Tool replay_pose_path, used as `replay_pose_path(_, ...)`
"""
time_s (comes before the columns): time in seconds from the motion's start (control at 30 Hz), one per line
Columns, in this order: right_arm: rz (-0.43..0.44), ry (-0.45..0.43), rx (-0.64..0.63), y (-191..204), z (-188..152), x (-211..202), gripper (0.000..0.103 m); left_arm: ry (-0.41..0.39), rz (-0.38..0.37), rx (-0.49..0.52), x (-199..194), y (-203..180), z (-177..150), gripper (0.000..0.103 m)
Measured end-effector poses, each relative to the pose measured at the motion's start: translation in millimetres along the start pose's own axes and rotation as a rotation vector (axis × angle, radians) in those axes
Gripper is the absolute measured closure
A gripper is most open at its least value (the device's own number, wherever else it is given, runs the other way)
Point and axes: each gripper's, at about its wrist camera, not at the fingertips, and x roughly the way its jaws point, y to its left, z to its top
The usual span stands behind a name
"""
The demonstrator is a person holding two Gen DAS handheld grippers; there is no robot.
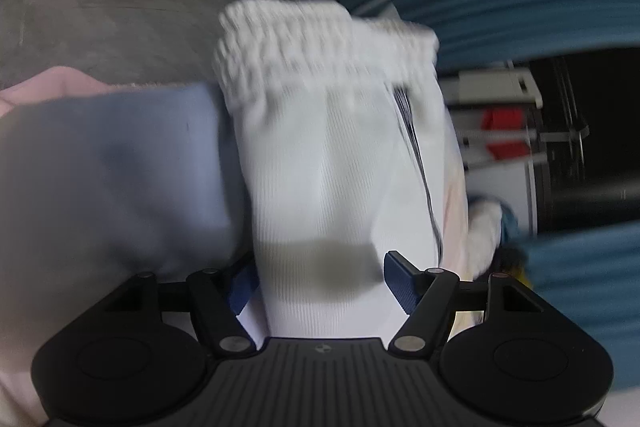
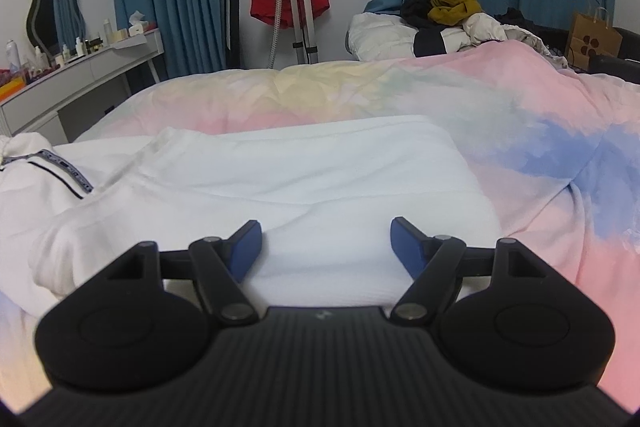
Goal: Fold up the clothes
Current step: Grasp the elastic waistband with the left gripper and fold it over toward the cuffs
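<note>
The left tool [image 1: 320,283] stands wide open, its blue pads either side of a white ribbed garment [image 1: 332,163] without pinching it; the cloth runs away from the tool to a gathered elastic band [image 1: 320,43] at the far end, and a dark stripe [image 1: 420,167] runs down its right side. The view is blurred, so whether the pads touch the fabric cannot be told. The right tool [image 2: 326,247] is likewise spread wide and grips nothing, poised over the near edge of the same white garment [image 2: 280,179], which lies on the pastel duvet [image 2: 520,115] of the bed with one layer doubled over another and a striped trim [image 2: 60,167] at the far left. Beyond, a heap of other clothes [image 2: 452,3] sits at the far right of the bed.

The scene fits either a fold partly made and awaiting another, or a finished fold just let go. If more folding is due, it calls for both tools to close on an edge and carry it across evenly.
</note>
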Motion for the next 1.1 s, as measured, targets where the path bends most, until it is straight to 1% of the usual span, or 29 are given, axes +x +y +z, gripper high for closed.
replay_pose_path(0.1, 0.040, -0.013, -0.012, 4.6, -1.5, -3.1, 0.029, -0.101, 0.004, 0.049, -4.5, -7.2, 8.5, 0.035)
replay_pose_path(0.2, 0.083, -0.003, -0.077, 21.4, -6.7, -3.5, 0.029, -0.195, 0.001, 0.090, -10.7, -13.6, 14.7, 0.035)
replay_pose_path(0.23, 0.089, -0.002, -0.102, 27.0, -8.7, -3.3, 0.029, -0.210, -0.002, 0.097, -10.4, -15.3, 16.0, 0.035)
replay_pose_path(0.3, 0.091, 0.000, -0.130, 33.4, -11.2, -2.1, 0.029, -0.220, -0.010, 0.111, -7.9, -19.2, 16.3, 0.041)
replay_pose_path(0.37, 0.095, 0.004, -0.118, 32.1, -10.5, -1.9, 0.029, -0.241, -0.015, 0.148, -11.3, -25.3, 13.3, 0.059)
replay_pose_path(0.4, 0.097, 0.006, -0.112, 31.4, -10.1, -1.8, 0.029, -0.256, -0.020, 0.180, -14.3, -28.7, 11.4, 0.063)
replay_pose_path(0.43, 0.099, 0.008, -0.106, 30.8, -9.8, -1.7, 0.029, -0.271, -0.025, 0.212, -17.2, -32.1, 9.5, 0.072)
replay_pose_path(0.47, 0.101, 0.009, -0.100, 30.1, -9.4, -1.6, 0.029, -0.288, -0.039, 0.247, -21.3, -36.9, 6.6, 0.078)
replay_pose_path(0.53, 0.103, 0.013, -0.094, 29.4, -8.9, -1.7, 0.030, -0.325, -0.074, 0.321, -30.0, -50.3, -1.6, 0.083)
replay_pose_path(0.63, 0.104, 0.016, -0.078, 25.6, -7.2, -4.1, 0.031, -0.365, -0.111, 0.405, -41.9, -79.2, -20.2, 0.087)
replay_pose_path(0.67, 0.104, 0.017, -0.069, 23.8, -5.9, -4.8, 0.031, -0.381, -0.124, 0.443, -46.6, -90.8, -29.0, 0.087)
replay_pose_path(0.77, 0.078, 0.015, 0.017, 7.7, 3.3, -9.0, 0.031, -0.425, -0.153, 0.575, -62.2, -131.4, -66.4, 0.087)
replay_pose_path(0.8, 0.044, 0.024, 0.056, -0.2, 6.8, -9.8, 0.031, -0.430, -0.160, 0.610, -65.8, -147.1, -82.5, 0.087)
replay_pose_path(0.87, -0.015, 0.032, 0.125, -16.4, 12.5, -12.2, 0.031, -0.438, -0.180, 0.677, -71.4, -180.1, -116.8, 0.087)
replay_pose_path(0.97, -0.053, 0.032, 0.206, -40.4, 18.4, -15.9, 0.032, -0.447, -0.218, 0.770, -73.2, -227.7, -171.6, 0.087)
replay_pose_path(1.1, -0.091, 0.021, 0.323, -71.9, 25.6, -24.0, 0.031, -0.439, -0.289, 0.884, -64.4, -280.6, -256.5, 0.087)
